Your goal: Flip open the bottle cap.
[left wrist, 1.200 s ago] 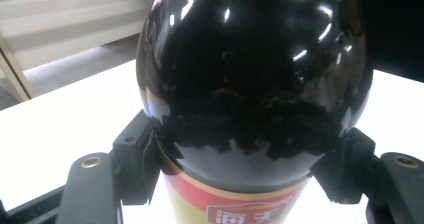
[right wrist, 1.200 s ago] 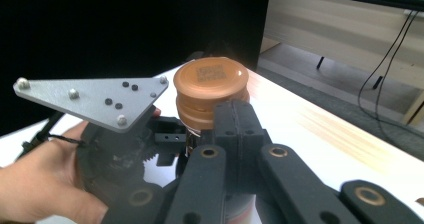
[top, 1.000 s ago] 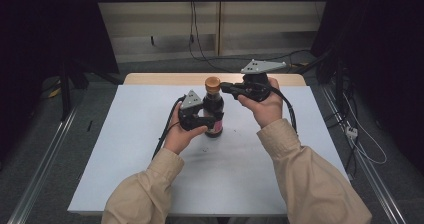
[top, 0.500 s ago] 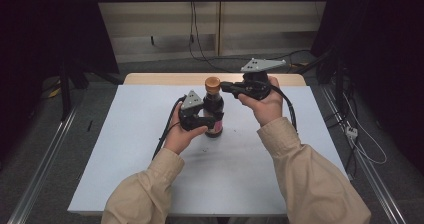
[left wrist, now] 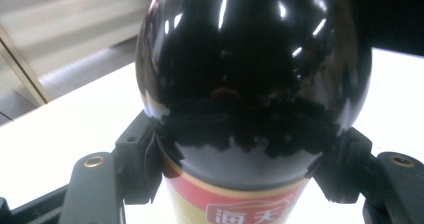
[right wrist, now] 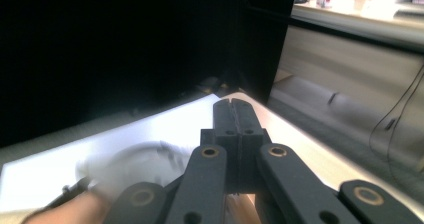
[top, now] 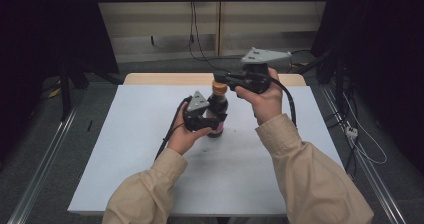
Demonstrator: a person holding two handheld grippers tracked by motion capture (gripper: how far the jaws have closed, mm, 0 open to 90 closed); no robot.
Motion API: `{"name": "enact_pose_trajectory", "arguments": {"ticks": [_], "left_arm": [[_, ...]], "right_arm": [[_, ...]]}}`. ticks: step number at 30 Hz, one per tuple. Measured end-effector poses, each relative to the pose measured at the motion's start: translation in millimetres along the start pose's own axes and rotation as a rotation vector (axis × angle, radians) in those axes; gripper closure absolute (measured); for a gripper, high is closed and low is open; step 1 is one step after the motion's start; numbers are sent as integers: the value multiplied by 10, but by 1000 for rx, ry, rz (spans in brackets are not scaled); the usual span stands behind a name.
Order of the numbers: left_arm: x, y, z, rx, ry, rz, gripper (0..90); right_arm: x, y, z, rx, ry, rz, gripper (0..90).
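A dark glass sauce bottle (top: 217, 109) with an orange cap (top: 218, 88) stands upright on the white table (top: 140, 134). My left gripper (top: 214, 124) is shut on the bottle's body just above the red label. In the left gripper view the bottle (left wrist: 250, 74) looms close, with a black pad (left wrist: 142, 159) pressed on each side. My right gripper (top: 220, 77) points left, level, its tip just above and behind the cap. In the right gripper view its jaws (right wrist: 233, 106) are pressed together with nothing between them.
The table's wooden far edge (top: 165, 78) runs behind the bottle. Metal rails (top: 45, 154) flank the table on both sides. Cables (top: 365, 149) lie on the floor at the right. Dark curtains (top: 45, 34) stand at the back corners.
My right gripper has risen from beside the cap to just above it. The left gripper and the bottle have stayed in place.
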State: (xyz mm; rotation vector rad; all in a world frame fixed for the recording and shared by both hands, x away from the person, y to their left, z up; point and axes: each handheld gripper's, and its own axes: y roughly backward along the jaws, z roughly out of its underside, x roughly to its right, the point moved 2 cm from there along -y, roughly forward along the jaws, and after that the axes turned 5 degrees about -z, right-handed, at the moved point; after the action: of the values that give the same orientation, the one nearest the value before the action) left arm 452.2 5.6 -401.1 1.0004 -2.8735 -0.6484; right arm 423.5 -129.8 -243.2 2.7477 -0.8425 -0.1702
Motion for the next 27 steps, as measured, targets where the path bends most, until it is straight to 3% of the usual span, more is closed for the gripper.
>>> {"name": "enact_pose_trajectory", "arguments": {"ticks": [1,4,9,14,27], "left_arm": [[20,-11,-20,-9,-18,1,317],[-12,17,-20,-29,4,-7,316],[-161,100,64,-20,87,15,316],[-143,86,61,-12,83,6,313],[-155,97,74,-8,93,9,311]], "right_arm": [[-37,7,-84,2,13,3,900],[-15,103,-133,-3,22,43,900],[122,186,172,-27,-40,51,900],[174,132,348,-39,-66,53,900],[225,173,413,-34,-77,55,900]]}}
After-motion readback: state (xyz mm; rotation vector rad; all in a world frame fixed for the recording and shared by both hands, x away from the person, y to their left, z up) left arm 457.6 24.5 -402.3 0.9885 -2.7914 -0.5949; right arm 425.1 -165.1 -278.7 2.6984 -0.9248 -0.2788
